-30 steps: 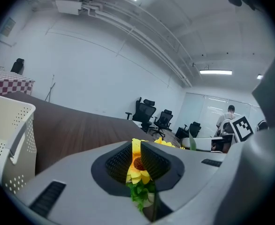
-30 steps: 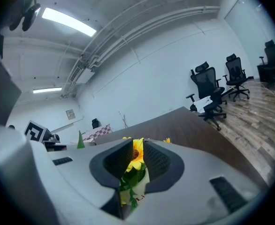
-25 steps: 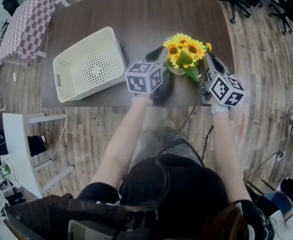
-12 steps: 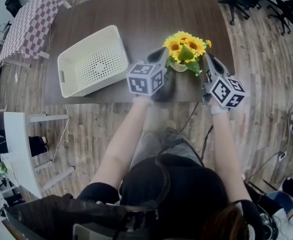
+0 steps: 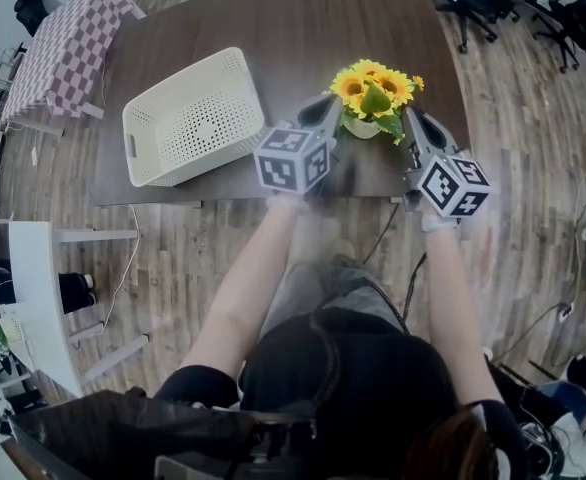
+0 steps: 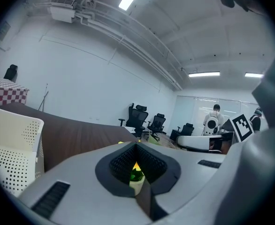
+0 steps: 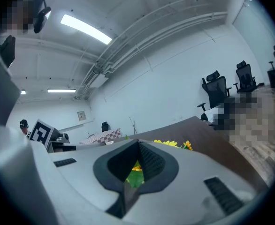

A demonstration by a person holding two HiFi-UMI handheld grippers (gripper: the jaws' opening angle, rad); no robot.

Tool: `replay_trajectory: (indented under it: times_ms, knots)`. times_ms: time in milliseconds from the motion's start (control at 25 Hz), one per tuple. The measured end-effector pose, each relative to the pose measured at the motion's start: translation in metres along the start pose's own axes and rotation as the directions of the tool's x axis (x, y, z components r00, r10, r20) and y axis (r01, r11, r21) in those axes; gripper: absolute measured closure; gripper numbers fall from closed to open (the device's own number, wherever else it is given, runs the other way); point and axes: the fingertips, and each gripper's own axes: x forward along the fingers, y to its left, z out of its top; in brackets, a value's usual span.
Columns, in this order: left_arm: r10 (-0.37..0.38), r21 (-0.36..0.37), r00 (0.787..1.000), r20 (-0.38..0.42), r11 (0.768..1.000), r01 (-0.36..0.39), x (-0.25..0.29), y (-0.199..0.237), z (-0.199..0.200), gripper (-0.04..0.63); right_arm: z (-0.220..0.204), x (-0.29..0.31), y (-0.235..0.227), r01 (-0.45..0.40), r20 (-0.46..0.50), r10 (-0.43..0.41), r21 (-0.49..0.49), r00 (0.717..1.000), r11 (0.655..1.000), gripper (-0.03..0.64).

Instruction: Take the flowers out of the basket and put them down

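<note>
Since a second ago, both grippers and the flowers between them have shifted slightly farther in from the table's [image 5: 303,28] near edge. Left gripper [image 5: 323,109] and right gripper [image 5: 416,121]: jaws together, nothing clamped; they flank the pot [image 5: 362,128], contact unclear. Flowers [image 5: 375,89] upright, right of the empty basket [image 5: 178,69]. Judged: placement nearly complete.

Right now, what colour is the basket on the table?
The basket is cream-white, with perforated walls and base. The head view shows it best.

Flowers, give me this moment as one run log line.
flowers: outside basket, between both grippers | left gripper: jaws together, left of flowers | right gripper: jaws together, right of flowers
</note>
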Motion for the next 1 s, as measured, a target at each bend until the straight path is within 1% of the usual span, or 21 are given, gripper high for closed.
replay_trajectory:
  times_ms: [400,600,720,840,1000]
  knots:
    - [-0.029,0.009,0.999,0.028,1.0,0.029,-0.026,-0.017,-0.006,0.595,-0.01,-0.018,0.034,-0.034,0.01,0.034,-0.04,0.999,0.999,0.615]
    - [-0.04,0.012,0.999,0.018,0.999,0.04,-0.037,-0.026,-0.01,0.595,-0.01,-0.026,0.053,-0.053,0.015,0.054,-0.045,0.998,0.998,0.615]
    - [-0.051,0.011,0.998,0.026,0.999,0.051,-0.048,-0.031,-0.012,0.595,-0.013,-0.032,0.063,-0.054,0.024,0.055,-0.045,0.998,0.998,0.615]
    - [-0.063,0.03,0.997,0.043,0.998,0.062,-0.062,-0.034,-0.017,0.595,-0.023,-0.037,0.074,-0.048,0.034,0.05,-0.041,0.998,0.998,0.615]
    - [-0.08,0.05,0.996,0.044,0.996,0.078,-0.081,-0.037,-0.023,0.595,-0.036,-0.047,0.089,-0.036,0.034,0.037,-0.039,0.999,0.999,0.615]
